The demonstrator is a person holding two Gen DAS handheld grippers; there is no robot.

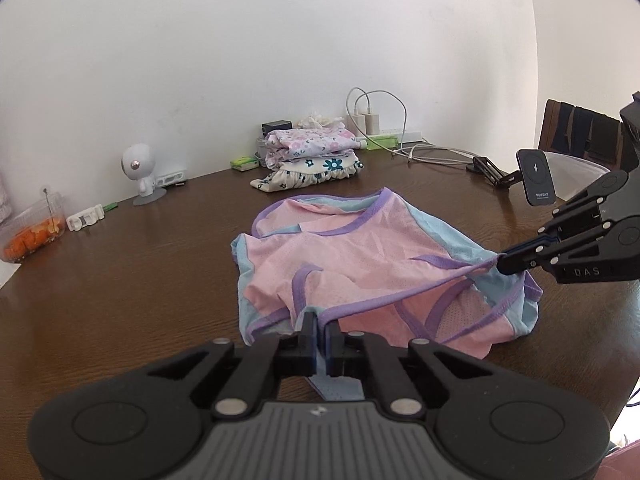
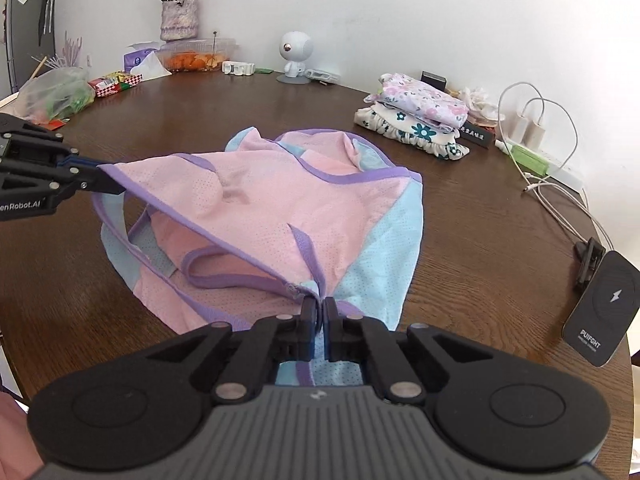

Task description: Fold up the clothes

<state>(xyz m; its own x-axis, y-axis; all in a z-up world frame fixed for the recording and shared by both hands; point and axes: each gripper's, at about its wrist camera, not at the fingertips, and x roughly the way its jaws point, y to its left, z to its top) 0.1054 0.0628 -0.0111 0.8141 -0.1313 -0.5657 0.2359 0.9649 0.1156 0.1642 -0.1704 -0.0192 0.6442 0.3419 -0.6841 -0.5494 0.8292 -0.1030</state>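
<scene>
on the dark wooden surface (image 1: 120, 280) a pink and blue garment (image 2: 280, 208) is spread, its purple-trimmed edge pinched by closed jaws of the left gripper (image 1: 319, 330) and right gripper (image 2: 321, 316), likely held taut for folding.

The garment (image 2: 280, 208) is thin perforated mesh cloth, matt, in pink and pale blue with smooth purple binding. The bench (image 2: 480, 208) is dark brown wood with visible grain and a soft sheen. Both grippers' fingers (image 1: 308, 332) look like matt black plastic, with bright metal pins at the joints. The folded stack (image 1: 312, 156) is printed floral cloth.
</scene>
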